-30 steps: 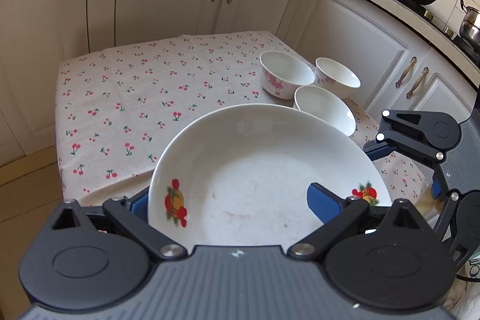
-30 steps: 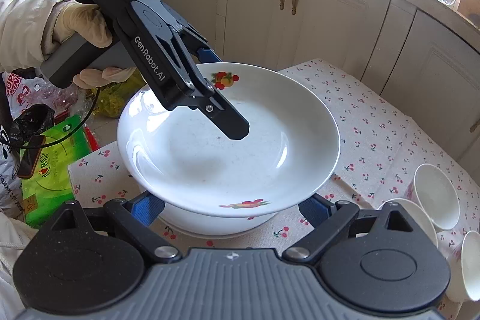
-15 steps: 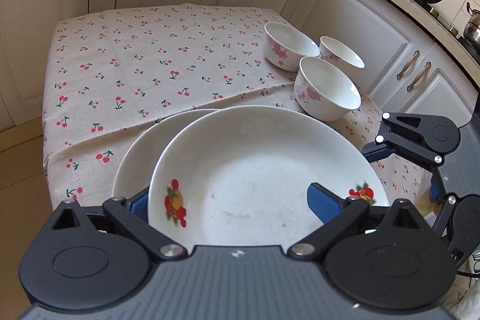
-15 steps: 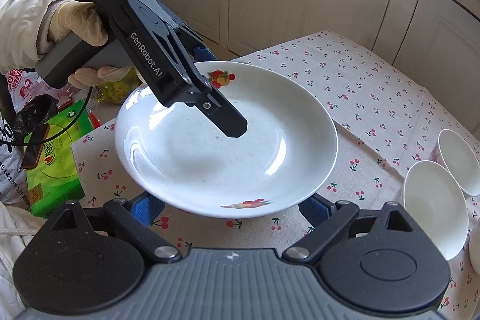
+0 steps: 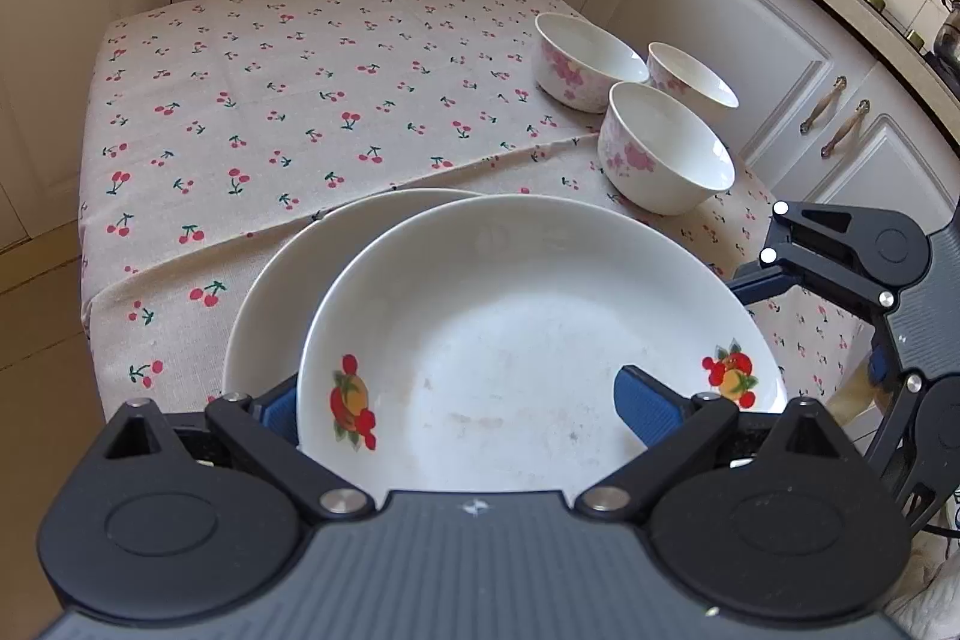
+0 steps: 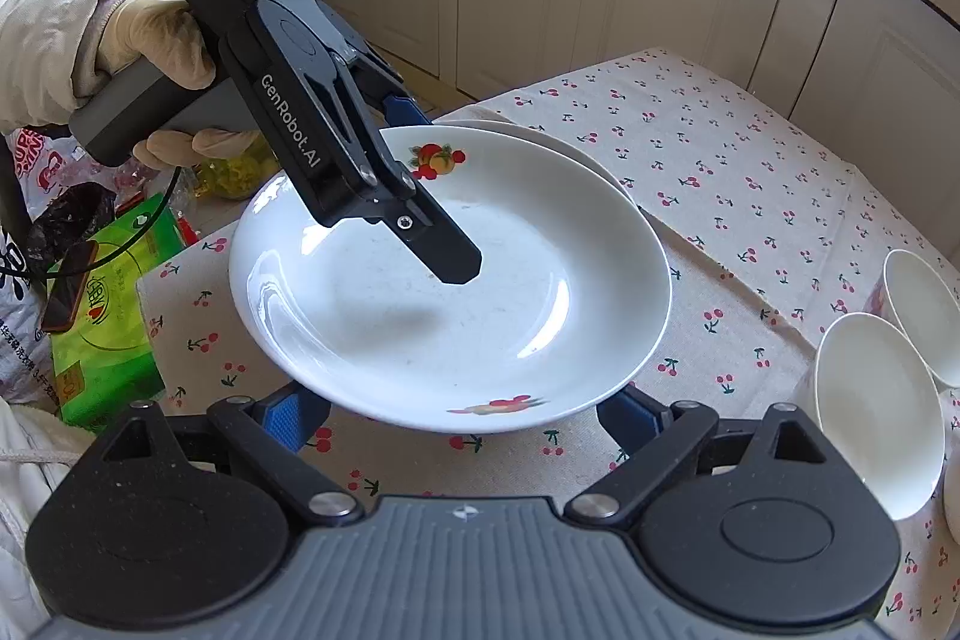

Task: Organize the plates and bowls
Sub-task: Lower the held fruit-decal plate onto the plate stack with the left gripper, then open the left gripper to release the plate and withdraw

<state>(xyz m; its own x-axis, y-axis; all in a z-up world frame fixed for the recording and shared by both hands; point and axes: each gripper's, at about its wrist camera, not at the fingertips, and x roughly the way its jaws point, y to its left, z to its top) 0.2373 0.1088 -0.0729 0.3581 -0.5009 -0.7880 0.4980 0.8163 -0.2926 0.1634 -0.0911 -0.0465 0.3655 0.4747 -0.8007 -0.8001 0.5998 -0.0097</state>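
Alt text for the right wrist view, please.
The left gripper, held by a gloved hand, grips the rim of a fruit-patterned plate above a second plate on the cherry tablecloth; white bowls sit right.

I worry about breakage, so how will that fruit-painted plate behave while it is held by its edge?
The plate looks glazed and glossy, so probably slippery. It seems stiff ceramic, likely to chip if it drops onto the second plate. The left claw pinches only one edge, so it may tilt.
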